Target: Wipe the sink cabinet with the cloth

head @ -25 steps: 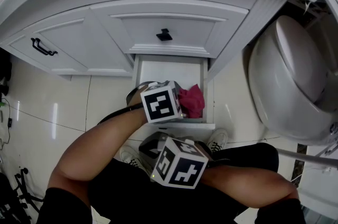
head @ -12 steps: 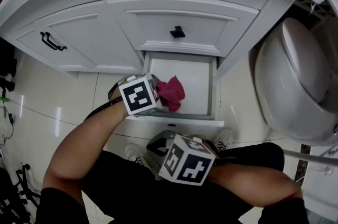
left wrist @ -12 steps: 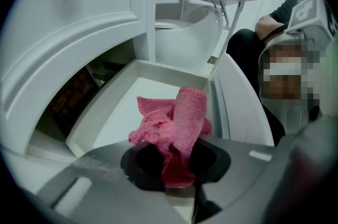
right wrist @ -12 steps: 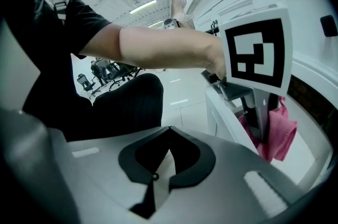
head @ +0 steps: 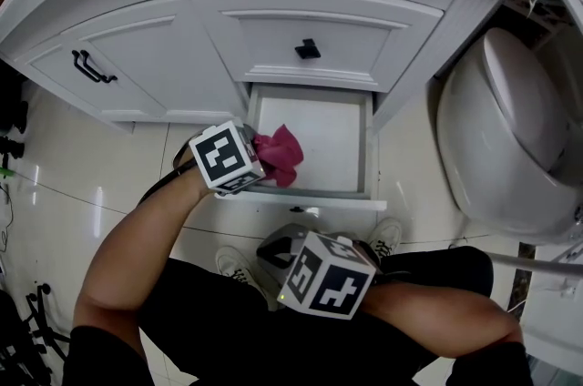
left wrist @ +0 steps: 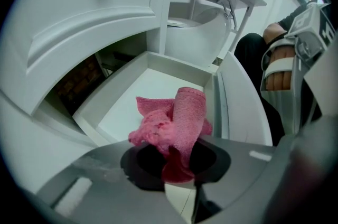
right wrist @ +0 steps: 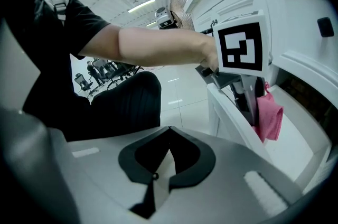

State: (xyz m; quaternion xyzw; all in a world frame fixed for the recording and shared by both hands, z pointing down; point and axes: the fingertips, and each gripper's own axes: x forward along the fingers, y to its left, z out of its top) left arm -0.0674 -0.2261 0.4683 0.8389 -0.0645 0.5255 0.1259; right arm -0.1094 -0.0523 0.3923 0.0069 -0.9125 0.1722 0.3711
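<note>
The white sink cabinet [head: 155, 66] has its bottom drawer [head: 323, 134] pulled out. My left gripper [head: 252, 163] is over the drawer's front left corner, shut on a crumpled pink cloth [head: 281, 154]. In the left gripper view the cloth [left wrist: 177, 117] bunches up out of the closed jaws of the left gripper [left wrist: 177, 157] above the drawer's white floor [left wrist: 132, 106]. My right gripper [head: 278, 246] is low by the person's lap, in front of the drawer. Its jaws meet in the right gripper view, and the right gripper [right wrist: 169, 129] holds nothing. The cloth [right wrist: 269, 114] hangs there under the left gripper's marker cube [right wrist: 240, 48].
A closed drawer with a black knob [head: 308, 48] sits above the open one. A door with a black handle [head: 94, 66] is to the left. A white toilet [head: 510, 138] stands close on the right. The floor is glossy tile [head: 82, 184].
My left gripper has carried the cloth leftward, from the drawer's middle to its front left corner. The right gripper has stayed by the lap.
</note>
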